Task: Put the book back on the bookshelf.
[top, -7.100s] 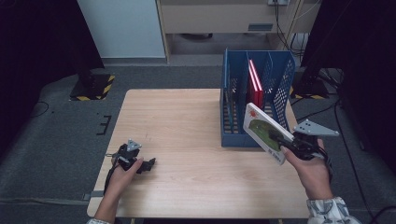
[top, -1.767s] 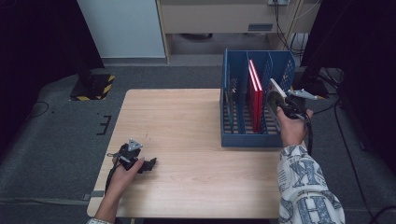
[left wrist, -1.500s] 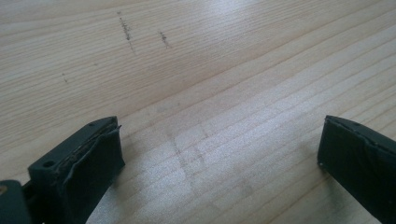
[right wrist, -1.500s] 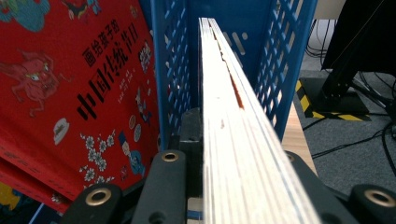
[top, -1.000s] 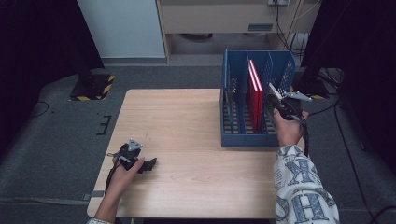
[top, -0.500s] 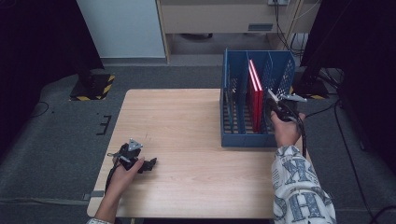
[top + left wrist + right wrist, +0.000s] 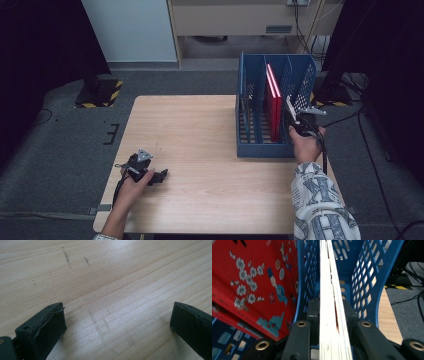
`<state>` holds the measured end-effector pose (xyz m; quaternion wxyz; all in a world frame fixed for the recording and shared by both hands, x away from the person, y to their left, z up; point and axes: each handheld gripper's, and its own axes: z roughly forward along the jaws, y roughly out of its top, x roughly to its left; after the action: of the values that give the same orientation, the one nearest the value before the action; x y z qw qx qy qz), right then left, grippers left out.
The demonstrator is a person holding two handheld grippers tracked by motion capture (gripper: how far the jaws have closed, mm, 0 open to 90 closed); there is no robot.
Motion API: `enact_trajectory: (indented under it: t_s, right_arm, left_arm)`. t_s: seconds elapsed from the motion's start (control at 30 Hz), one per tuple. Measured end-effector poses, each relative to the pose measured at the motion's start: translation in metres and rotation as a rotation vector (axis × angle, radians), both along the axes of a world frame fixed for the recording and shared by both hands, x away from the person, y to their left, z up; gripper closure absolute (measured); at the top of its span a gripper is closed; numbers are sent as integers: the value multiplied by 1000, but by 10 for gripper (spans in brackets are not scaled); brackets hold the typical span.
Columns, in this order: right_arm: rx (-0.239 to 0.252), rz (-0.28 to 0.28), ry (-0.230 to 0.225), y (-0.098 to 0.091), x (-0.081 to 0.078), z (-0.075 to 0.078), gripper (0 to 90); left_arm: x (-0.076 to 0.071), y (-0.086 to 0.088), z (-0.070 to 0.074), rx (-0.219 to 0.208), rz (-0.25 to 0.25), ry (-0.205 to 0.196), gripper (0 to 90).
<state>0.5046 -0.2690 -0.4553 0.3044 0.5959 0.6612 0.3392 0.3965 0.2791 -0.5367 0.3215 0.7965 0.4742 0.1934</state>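
the wooden table point(image 7: 200, 145) carries a blue file rack point(image 7: 250, 145) at its far right corner, and the work is most of the way through. a red book point(image 7: 272, 100) already stands upright in a middle compartment. in the compartment to its right, nearest the table's right edge, the right gripper point(image 7: 329, 315) has its jaws clamped on a thin white-edged book point(image 7: 329, 290), upright and well down between the walls. what seems left is to seat it, let go and draw back. the left gripper point(image 7: 117, 322) rests near the front left corner, jaws apart, nothing between them.
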Motion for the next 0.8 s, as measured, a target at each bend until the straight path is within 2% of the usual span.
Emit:
enact_trajectory:
  t_s: [0.53,0.8]
  right_arm:
    - [8,12,-9,2,-3,0,712]
    - [-3,-7,-15,0,-2,1,744]
  left_arm:
    - [0,0,0,2,-4,1,0]
    - [0,0,0,1,-5,0,0]
